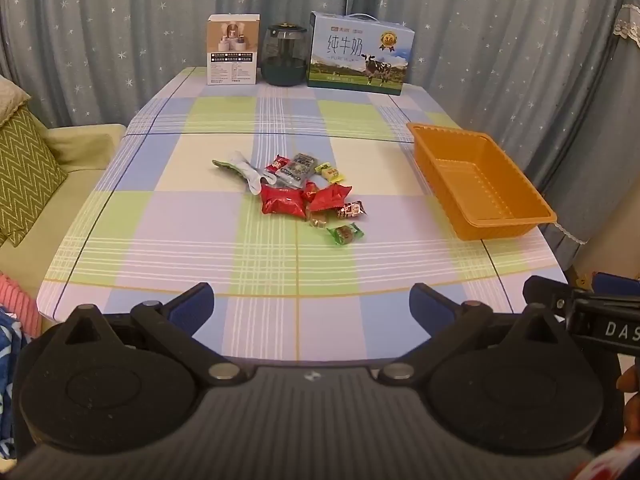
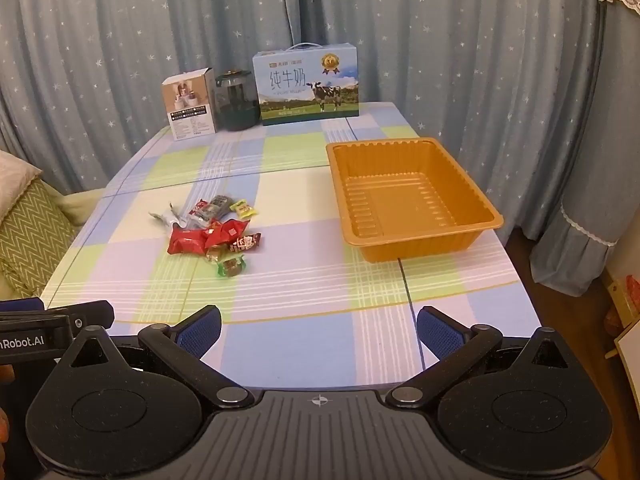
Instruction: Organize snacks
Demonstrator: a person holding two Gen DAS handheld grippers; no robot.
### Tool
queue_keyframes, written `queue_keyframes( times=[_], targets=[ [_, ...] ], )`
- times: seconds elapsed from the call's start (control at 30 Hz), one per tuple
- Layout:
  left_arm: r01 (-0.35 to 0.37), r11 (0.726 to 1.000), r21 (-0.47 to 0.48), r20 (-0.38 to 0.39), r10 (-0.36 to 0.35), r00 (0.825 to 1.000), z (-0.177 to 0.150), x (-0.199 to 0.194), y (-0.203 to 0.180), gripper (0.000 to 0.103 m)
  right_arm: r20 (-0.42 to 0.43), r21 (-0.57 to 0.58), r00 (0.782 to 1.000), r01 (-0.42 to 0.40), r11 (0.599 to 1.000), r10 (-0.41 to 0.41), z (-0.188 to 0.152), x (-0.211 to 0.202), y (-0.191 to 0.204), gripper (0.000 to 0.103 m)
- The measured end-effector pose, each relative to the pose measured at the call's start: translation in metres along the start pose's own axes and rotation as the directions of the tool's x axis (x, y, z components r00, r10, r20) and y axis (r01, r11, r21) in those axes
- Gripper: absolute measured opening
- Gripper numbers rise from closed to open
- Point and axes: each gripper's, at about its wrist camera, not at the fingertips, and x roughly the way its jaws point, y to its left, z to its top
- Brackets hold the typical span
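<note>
A small heap of wrapped snacks (image 1: 296, 194) (image 2: 208, 232) lies mid-table: red packets, a green-wrapped candy (image 1: 346, 234), a yellow one (image 1: 330, 172), a white-and-green sachet (image 1: 244, 168). An orange plastic tray (image 1: 500, 224) (image 2: 416, 248) with nothing in it stands to the right of the heap. My left gripper (image 1: 312, 306) hovers over the table's near edge, open, nothing between its blue pads. My right gripper (image 2: 320, 330) is open too, near the front edge, short of the tray and the heap.
At the table's far edge stand a white carton (image 1: 233, 50), a dark glass jar (image 1: 285, 56) and a blue milk box (image 1: 360, 54). A sofa with a green zigzag cushion (image 1: 24, 176) flanks the left side. Starred curtains hang behind.
</note>
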Motion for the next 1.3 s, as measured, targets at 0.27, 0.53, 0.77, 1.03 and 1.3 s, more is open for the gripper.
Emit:
queue_keyframes(
  times=[0.27, 0.53, 0.77, 1.03, 1.3],
  targets=[
    [0.008, 1.0, -0.021, 0.012, -0.008, 1.0, 0.0002, -0.0004, -0.0011, 0.103, 0.004, -0.016, 1.0, 0.013, 1.0, -0.013, -0.0012, 0.001, 0.0023, 0.103],
    [0.012, 1.0, -0.023, 0.012, -0.012, 1.0, -0.0006, -0.002, 0.0017, 0.103, 0.005, -0.018, 1.0, 0.013, 1.0, -0.013, 0.0014, -0.0016, 0.0026, 0.103],
    [0.013, 1.0, -0.02, 0.012, -0.012, 1.0, -0.0005, -0.0021, -0.0001, 0.103, 0.005, -0.018, 1.0, 0.014, 1.0, -0.014, 0.0006, -0.0009, 0.0025, 0.103],
    [0.014, 1.0, -0.022, 0.012, -0.014, 1.0, 0.0, -0.002, -0.0003, 0.103, 0.008, -0.022, 1.0, 0.02, 1.0, -0.02, 0.0012, -0.0021, 0.0017, 0.103],
    [0.019, 1.0, -0.025, 0.014, -0.018, 1.0, 0.0012, -0.0031, 0.001, 0.103, 0.009, -0.022, 1.0, 0.022, 1.0, -0.022, 0.0015, -0.0023, 0.0024, 0.103]
  ],
)
